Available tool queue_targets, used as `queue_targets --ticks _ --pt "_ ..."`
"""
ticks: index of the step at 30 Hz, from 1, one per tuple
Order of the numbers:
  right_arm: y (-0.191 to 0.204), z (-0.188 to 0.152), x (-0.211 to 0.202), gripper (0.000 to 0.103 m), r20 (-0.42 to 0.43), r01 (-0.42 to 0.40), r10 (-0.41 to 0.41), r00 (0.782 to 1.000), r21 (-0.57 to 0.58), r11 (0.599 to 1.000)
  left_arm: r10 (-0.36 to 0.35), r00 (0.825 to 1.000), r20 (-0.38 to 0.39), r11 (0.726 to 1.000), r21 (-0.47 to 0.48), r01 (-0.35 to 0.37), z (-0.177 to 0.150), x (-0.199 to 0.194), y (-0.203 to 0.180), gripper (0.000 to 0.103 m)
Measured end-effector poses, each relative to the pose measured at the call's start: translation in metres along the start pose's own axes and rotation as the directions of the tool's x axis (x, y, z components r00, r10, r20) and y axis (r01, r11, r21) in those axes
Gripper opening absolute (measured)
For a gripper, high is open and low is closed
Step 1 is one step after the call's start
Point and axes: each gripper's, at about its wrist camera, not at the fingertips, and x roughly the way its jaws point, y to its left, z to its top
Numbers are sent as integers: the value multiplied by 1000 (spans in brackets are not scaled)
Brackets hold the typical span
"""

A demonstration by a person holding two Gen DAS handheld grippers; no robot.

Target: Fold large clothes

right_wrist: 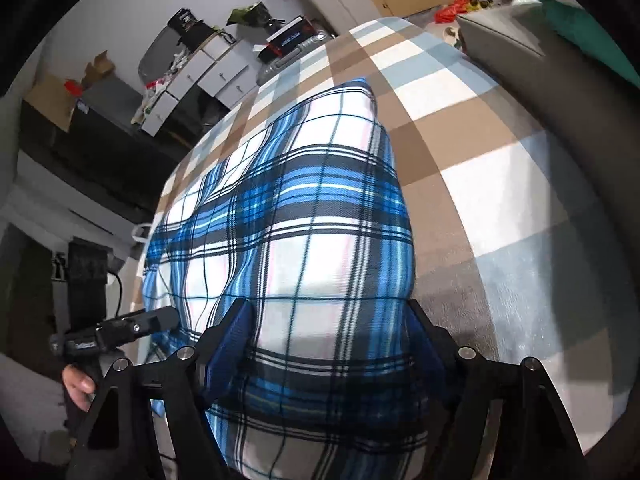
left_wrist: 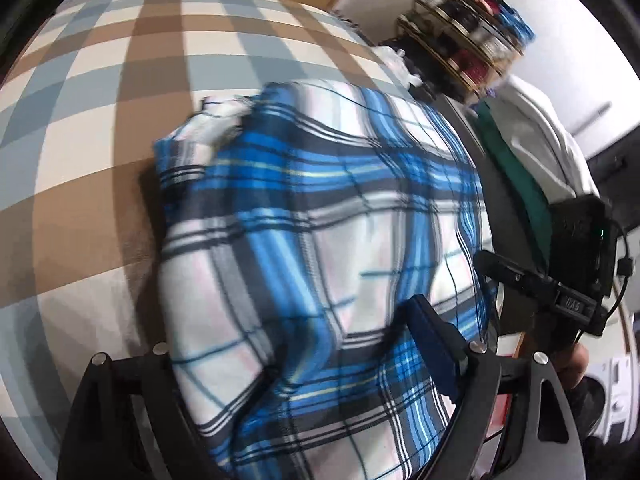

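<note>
Right wrist view showed my right hand-held gripper [right_wrist: 332,344] spread around the plaid garment [right_wrist: 304,220], pads not visibly pressing. It looked soft, light and floppy on the bed [right_wrist: 500,184]; I judged its near edge the best hold.

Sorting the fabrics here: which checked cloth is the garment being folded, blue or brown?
The blue plaid garment; it lies bunched atop the flat brown-checked bedcover.

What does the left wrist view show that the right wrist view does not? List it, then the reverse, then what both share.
Only the left wrist view: a folded white garment over dark green cloth.

Only the right wrist view: white drawer cabinets and a tan cardboard box.

Both: the blue, white and black plaid garment on the brown, grey and white checked cover.
</note>
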Motion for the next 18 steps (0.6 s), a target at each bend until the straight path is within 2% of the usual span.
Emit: queue_targets --ticks 7,9,12,14,15,18 --pt "25 -16 -3 77 -32 -13 10 999 -93 996 83 997 -9 996 37 -83 -13 -3 -15 83" --pt "32 -24 -6 77 -42 -19 15 999 -108 994 88 996 -13 995 39 -88 -17 -5 -13 83" --pt "37 -35 -8 76 -62 -30 22 998 -125 992 62 996 -67 998 7 -62 -28 -8 -11 83" --pt "36 -37 -10 76 -66 -9 -1 998 -150 989 76 993 -89 997 17 -75 -33 -9 -11 84" --pt "33 -35 -11 76 -60 4 -13 998 -150 989 89 992 -86 996 11 -88 -36 -10 -8 84" --pt "22 -27 -9 77 -45 18 -23 999 -103 995 69 996 -60 998 -5 -69 -37 -13 -3 85"
